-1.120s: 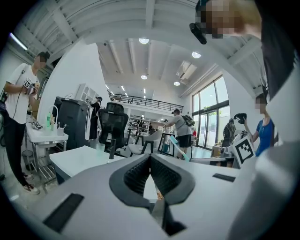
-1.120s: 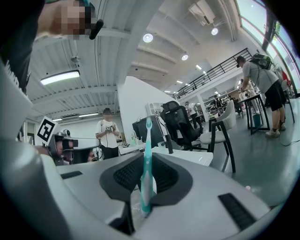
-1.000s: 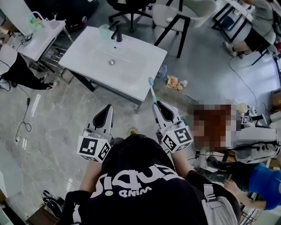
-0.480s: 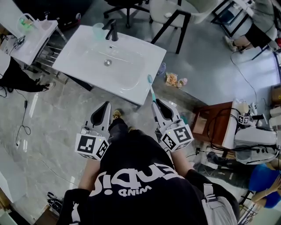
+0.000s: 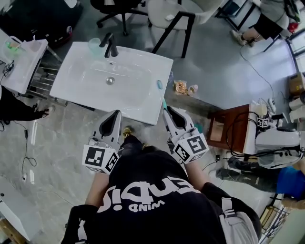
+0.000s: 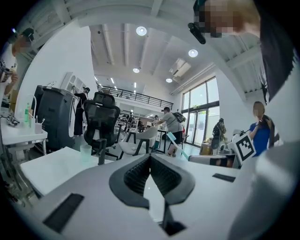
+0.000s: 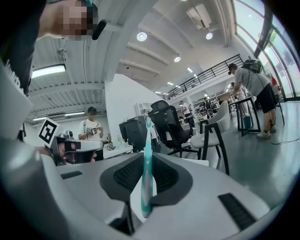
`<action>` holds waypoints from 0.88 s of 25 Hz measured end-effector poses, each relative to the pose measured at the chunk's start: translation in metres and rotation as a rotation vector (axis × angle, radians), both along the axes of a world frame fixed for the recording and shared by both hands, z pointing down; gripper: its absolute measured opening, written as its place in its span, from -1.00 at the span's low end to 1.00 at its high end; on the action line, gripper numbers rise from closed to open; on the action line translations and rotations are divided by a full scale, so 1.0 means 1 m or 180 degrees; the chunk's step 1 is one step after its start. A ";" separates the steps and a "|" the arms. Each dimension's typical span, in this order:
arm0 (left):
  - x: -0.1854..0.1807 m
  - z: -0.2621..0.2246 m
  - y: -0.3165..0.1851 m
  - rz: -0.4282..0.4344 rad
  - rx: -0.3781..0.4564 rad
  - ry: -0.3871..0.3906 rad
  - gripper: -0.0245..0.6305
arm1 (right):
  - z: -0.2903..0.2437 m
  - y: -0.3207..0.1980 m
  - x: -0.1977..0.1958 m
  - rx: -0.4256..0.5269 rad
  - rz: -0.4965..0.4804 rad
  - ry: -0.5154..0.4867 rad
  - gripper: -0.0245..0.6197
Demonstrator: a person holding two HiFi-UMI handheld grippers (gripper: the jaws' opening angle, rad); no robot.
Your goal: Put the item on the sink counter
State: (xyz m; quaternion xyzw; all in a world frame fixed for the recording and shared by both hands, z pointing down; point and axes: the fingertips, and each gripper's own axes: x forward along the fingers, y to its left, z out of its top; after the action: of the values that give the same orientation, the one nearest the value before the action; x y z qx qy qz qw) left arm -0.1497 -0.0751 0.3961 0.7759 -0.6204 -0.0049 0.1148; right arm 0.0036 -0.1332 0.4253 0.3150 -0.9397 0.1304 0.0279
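Note:
The sink counter is a white top with a basin, a black faucet and a clear cup at its far edge. My right gripper is shut on a teal toothbrush, whose head reaches over the counter's near right edge. In the right gripper view the toothbrush stands upright, pinched between the pads. My left gripper hovers just short of the counter's near edge, shut and empty. In the left gripper view the counter lies ahead to the left.
A white chair with black legs and a black office chair stand behind the counter. A small white table is at the left, a brown wooden stand at the right. Small items lie on the floor by the counter's right corner.
Both grippers have come closer to the counter. The toothbrush head has gone from beside the counter's right corner to over its edge. The right grip is unchanged.

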 end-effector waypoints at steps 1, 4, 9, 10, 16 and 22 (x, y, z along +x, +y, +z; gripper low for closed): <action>-0.003 -0.001 -0.006 0.0047 0.0005 0.0001 -0.86 | -0.001 -0.003 -0.003 0.0002 0.0027 0.0010 -0.71; -0.012 -0.004 -0.026 0.0209 0.0033 -0.0022 -0.86 | -0.002 -0.013 -0.012 -0.0011 0.0140 0.0027 -0.71; -0.025 -0.009 -0.057 0.0467 0.0089 -0.0061 -0.86 | -0.005 -0.028 -0.026 0.0016 0.0356 0.0038 -0.71; -0.027 -0.010 -0.064 0.0527 0.0100 -0.0072 -0.86 | -0.005 -0.032 -0.028 0.0018 0.0412 0.0036 -0.71; -0.037 -0.009 -0.089 0.0785 0.0117 -0.0075 -0.86 | -0.010 -0.046 -0.036 0.0067 0.0699 0.0003 -0.71; -0.028 -0.011 -0.110 0.0982 0.0122 -0.0023 -0.86 | -0.013 -0.057 -0.029 0.0073 0.0918 0.0009 -0.71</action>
State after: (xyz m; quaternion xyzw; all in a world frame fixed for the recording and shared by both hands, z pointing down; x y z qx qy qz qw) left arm -0.1777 -0.1849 0.3855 0.8640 -0.4940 0.0038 0.0972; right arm -0.0256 -0.1907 0.4123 0.4472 -0.8861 0.1219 0.0066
